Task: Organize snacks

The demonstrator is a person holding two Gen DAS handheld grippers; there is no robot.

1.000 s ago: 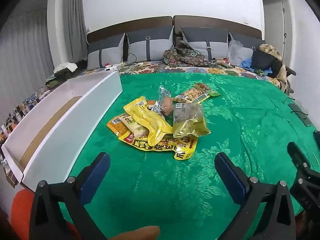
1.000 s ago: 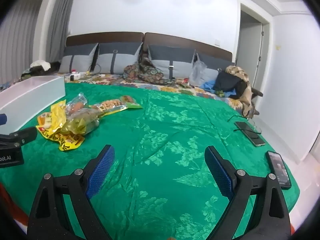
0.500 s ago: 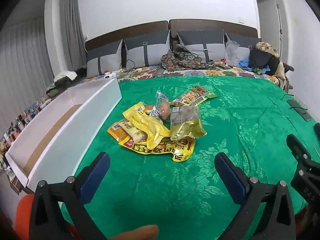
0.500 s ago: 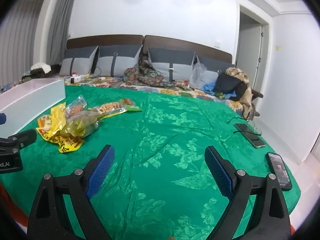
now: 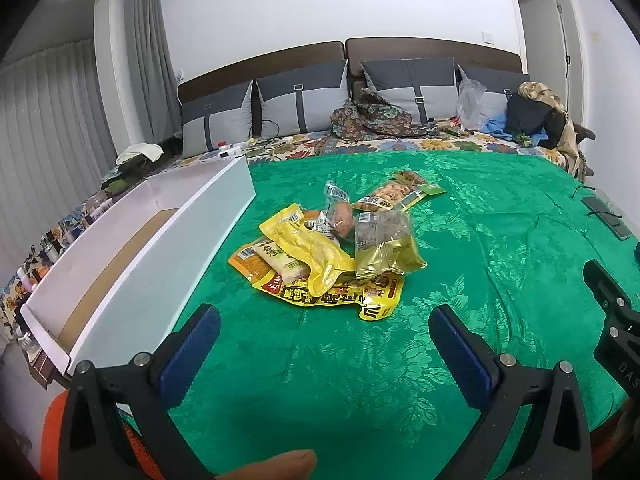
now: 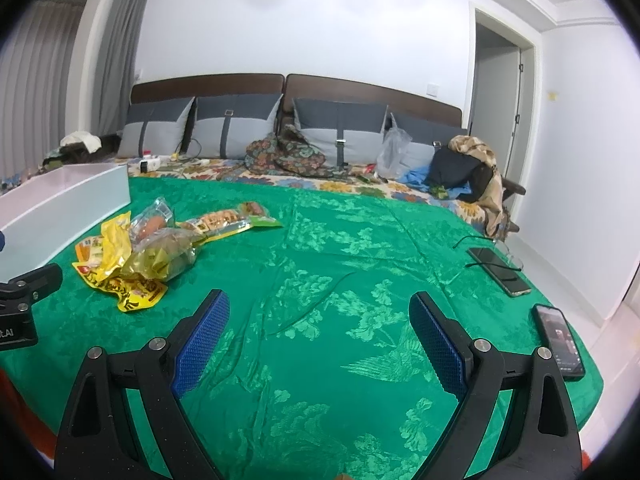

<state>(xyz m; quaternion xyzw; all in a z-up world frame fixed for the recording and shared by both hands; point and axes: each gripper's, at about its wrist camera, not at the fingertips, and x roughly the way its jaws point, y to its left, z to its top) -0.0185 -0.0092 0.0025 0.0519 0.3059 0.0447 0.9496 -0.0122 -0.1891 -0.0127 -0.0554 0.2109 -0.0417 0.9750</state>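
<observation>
Start of task, nothing picked yet. Snack packet pile (image 5: 332, 256) on green bedspread (image 5: 500, 280), 12 o'clock of left hand-held gripper (image 5: 324, 344), jaws wide, empty. Right hand-held gripper (image 6: 318, 340) wide, empty, pile at 10 o'clock. White box (image 5: 168, 248) just beside pile, 9 o'clock. Next, likely: left advances, pinches top gold packet (image 5: 384, 248), carries to box.

We see a bed with a green bedspread (image 6: 360, 264), grey pillows (image 6: 236, 124) against the far brown headboard (image 6: 372, 90), white walls (image 6: 320, 28), and grey curtains (image 5: 48, 120) at left.
</observation>
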